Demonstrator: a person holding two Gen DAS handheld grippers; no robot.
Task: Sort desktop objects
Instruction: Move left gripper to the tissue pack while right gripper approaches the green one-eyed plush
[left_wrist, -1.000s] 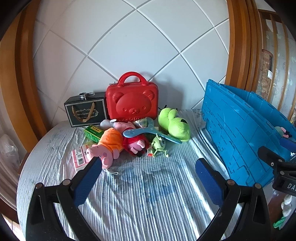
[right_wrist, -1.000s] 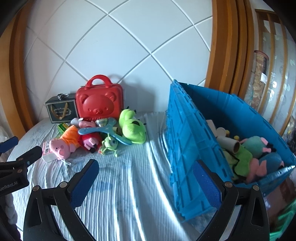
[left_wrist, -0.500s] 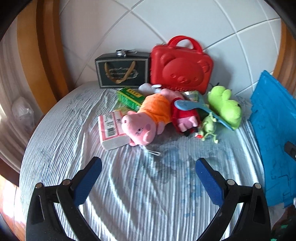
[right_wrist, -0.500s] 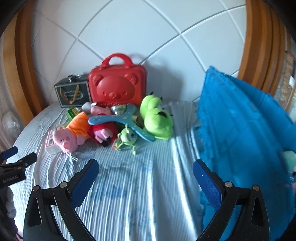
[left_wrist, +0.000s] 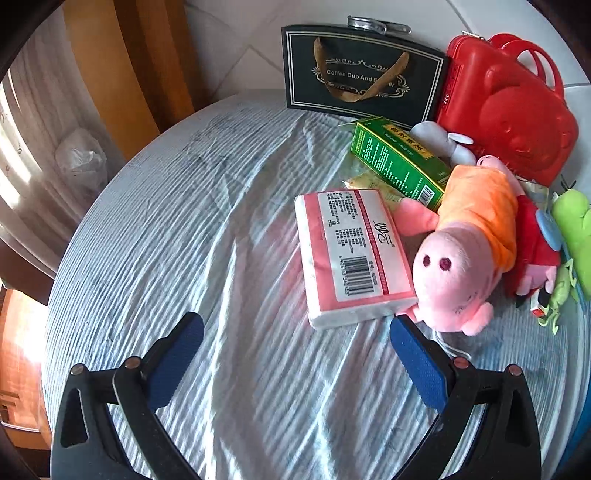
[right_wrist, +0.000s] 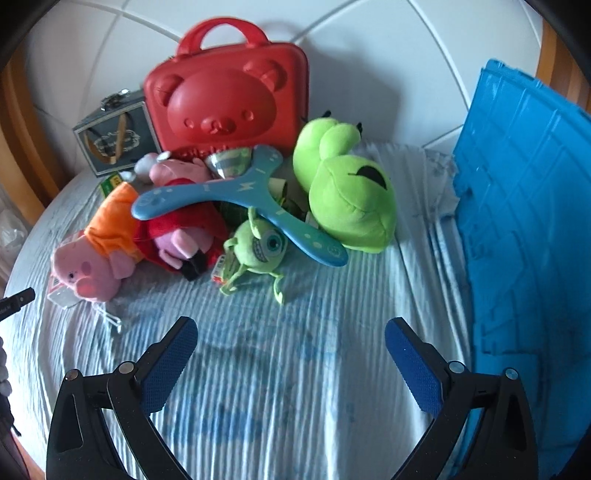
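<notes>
Both my grippers are spread wide, holding nothing. Left gripper (left_wrist: 295, 350) hovers over ribbed pale cloth on the round table (left_wrist: 166, 240), just short of a soft rectangular tissue pack (left_wrist: 351, 254) in glossy pink wrap. Plush pig (left_wrist: 465, 251) touches its right side. Right gripper (right_wrist: 291, 354) faces a fuzzy green one-eyed toy (right_wrist: 260, 251) mid-table; hard ribbed blue crate (right_wrist: 524, 221) at right edge.

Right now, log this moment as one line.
left gripper: open, facing tissue pack | right gripper: open, facing green monster toy | blue crate: right side
</notes>
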